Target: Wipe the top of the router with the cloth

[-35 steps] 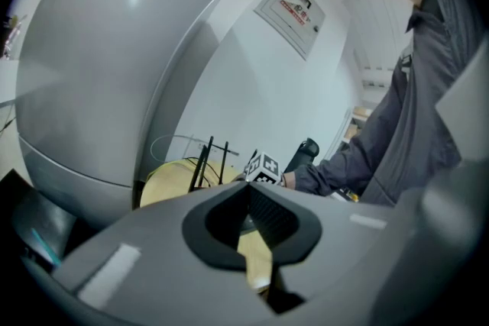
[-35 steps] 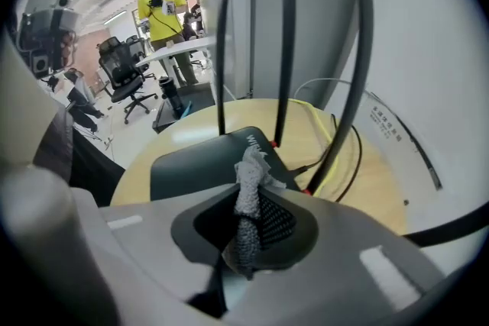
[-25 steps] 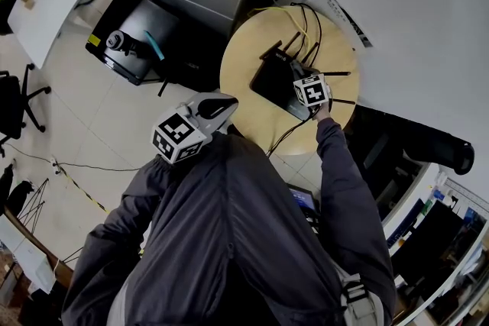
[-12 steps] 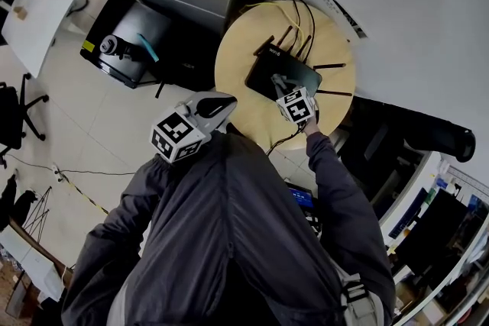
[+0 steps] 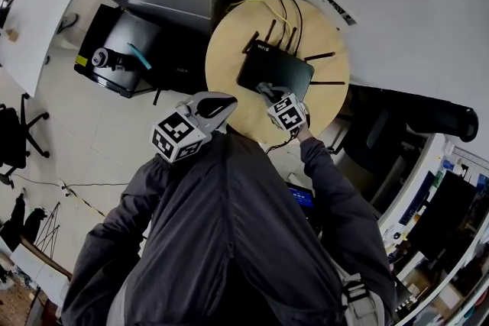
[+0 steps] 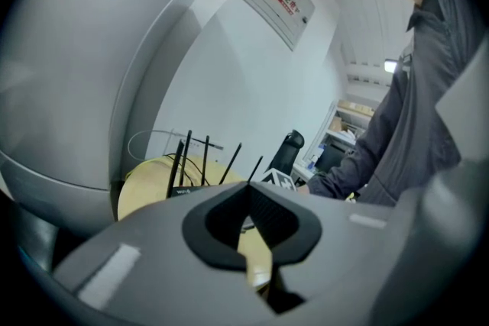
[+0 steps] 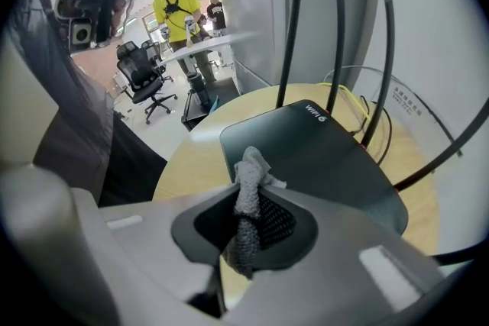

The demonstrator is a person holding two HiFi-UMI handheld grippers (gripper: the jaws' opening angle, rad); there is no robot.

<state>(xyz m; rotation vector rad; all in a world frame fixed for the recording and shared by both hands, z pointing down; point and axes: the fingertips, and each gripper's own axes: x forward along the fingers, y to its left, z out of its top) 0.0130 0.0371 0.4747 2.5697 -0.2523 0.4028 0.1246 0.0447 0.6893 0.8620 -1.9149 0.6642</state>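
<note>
A black router [image 5: 276, 71] with several upright antennas lies on a round wooden table [image 5: 225, 57]. My right gripper [image 5: 265, 90] is at the router's near edge, shut on a grey cloth [image 7: 247, 198]. In the right gripper view the cloth's tip sticks out of the jaws just above the router's dark top [image 7: 321, 160]. It is unclear whether cloth and top touch. My left gripper [image 5: 224, 104] hangs beside the table's near-left rim, shut and with nothing in it. The left gripper view shows the antennas [image 6: 186, 158] beyond the closed jaws.
Yellow and black cables [image 5: 269, 8] loop behind the router. A black case [image 5: 122, 50] lies on the floor to the left of the table, and a dark chair [image 5: 416, 118] stands to the right. White panels rise behind. Two people [image 7: 182, 11] stand far off.
My right gripper has drawn back with the cloth across the router's top toward its near edge. The left gripper has stayed where it was.
</note>
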